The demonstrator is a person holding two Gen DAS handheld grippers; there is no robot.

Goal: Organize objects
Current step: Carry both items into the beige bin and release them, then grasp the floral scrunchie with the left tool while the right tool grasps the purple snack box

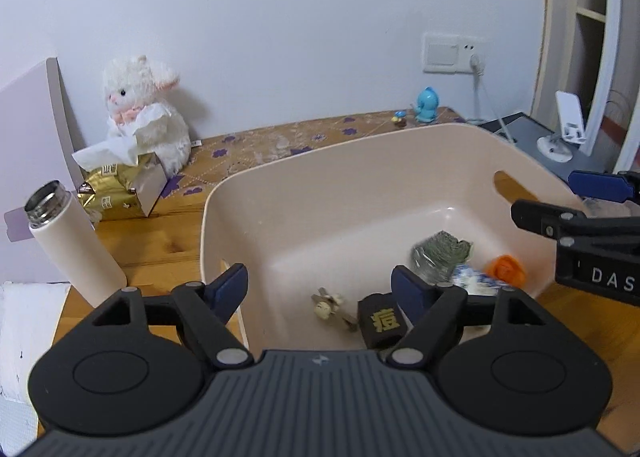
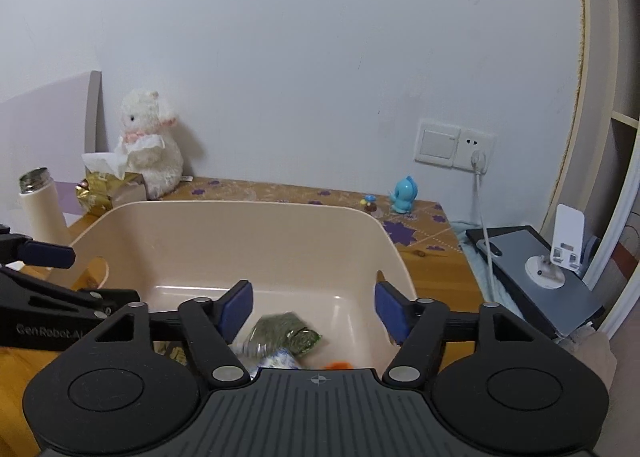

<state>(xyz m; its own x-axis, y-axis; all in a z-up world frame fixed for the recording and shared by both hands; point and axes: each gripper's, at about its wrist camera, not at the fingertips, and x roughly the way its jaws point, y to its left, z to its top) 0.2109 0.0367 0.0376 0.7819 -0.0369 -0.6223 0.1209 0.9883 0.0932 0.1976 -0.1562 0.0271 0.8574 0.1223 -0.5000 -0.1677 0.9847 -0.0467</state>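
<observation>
A beige plastic bin (image 1: 320,155) (image 2: 240,208) stands on the wooden table. Inside it are a motion-blurred green packet (image 1: 440,253) (image 2: 286,333), an orange item (image 1: 506,269), a blue-and-white packet (image 1: 474,281), a dark box with a yellow character (image 1: 380,321) and a small figurine (image 1: 326,305). My left gripper (image 1: 320,291) (image 2: 80,275) is open over the bin's near-left side, holding nothing. My right gripper (image 2: 314,309) (image 1: 560,199) is open above the green packet, with nothing between its fingers.
A lidless white thermos (image 1: 72,241) (image 2: 40,205) stands left of the bin. Behind it are a gold tissue pack (image 1: 120,189) and a white plush lamb (image 1: 144,109). A blue figurine (image 2: 405,195) sits at the back right. A phone stand (image 2: 560,253) stands on a grey surface to the right.
</observation>
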